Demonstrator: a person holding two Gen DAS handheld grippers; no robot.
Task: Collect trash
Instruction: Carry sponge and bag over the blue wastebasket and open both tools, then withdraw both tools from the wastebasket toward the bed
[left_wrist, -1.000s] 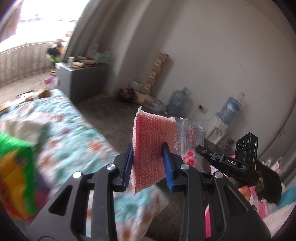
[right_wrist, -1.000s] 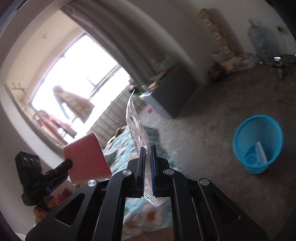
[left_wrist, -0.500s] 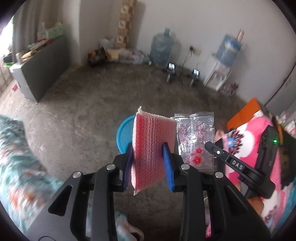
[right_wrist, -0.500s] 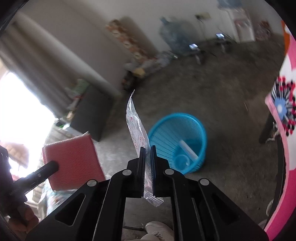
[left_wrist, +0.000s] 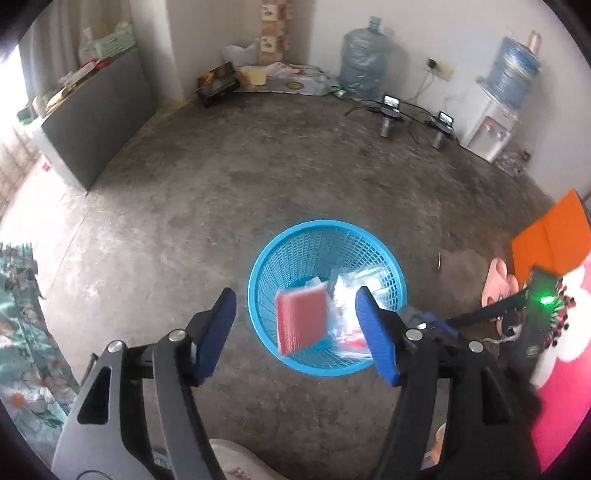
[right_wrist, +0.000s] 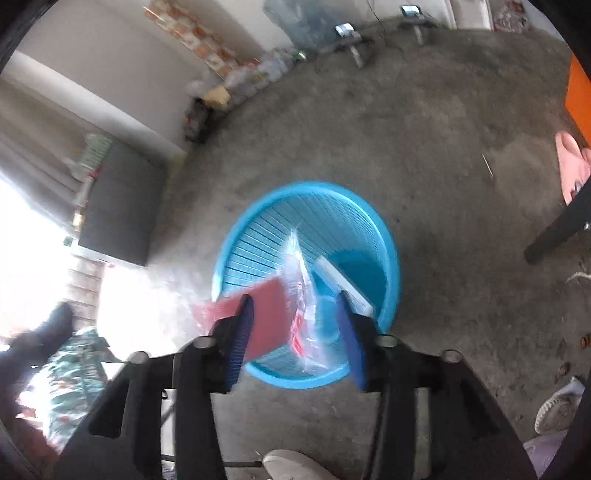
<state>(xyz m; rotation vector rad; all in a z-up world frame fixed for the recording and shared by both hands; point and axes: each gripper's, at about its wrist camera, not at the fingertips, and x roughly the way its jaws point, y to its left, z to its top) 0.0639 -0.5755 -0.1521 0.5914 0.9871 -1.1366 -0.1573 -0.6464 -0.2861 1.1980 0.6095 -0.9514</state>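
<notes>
A blue mesh basket (left_wrist: 314, 251) stands on the concrete floor right below both grippers. My left gripper (left_wrist: 295, 332) hangs over it, its jaws opening, and nothing is pressed between them. A pink sponge (left_wrist: 302, 319) drops free, blurred, into the basket. Beside it falls a clear plastic bag (left_wrist: 349, 314) with red print. In the right wrist view my right gripper (right_wrist: 295, 332) is opening too. The bag (right_wrist: 301, 280) is loose between its fingers, over the basket (right_wrist: 393, 254). The sponge (right_wrist: 269, 314) tumbles past the left finger. A white strip (right_wrist: 343, 280) lies inside.
Two water jugs (left_wrist: 364, 61), a dispenser (left_wrist: 491, 125) and two small stands (left_wrist: 389, 110) line the far wall. A grey cabinet (left_wrist: 92, 122) is far left, a floral bedspread (left_wrist: 22, 350) near left, an orange box (left_wrist: 550, 236) at right. A shoe (right_wrist: 291, 465) is below.
Both grippers swung down from the bed side to above the basket. Both jaws opened. The sponge left the left gripper and the bag left the right one; both are falling.
</notes>
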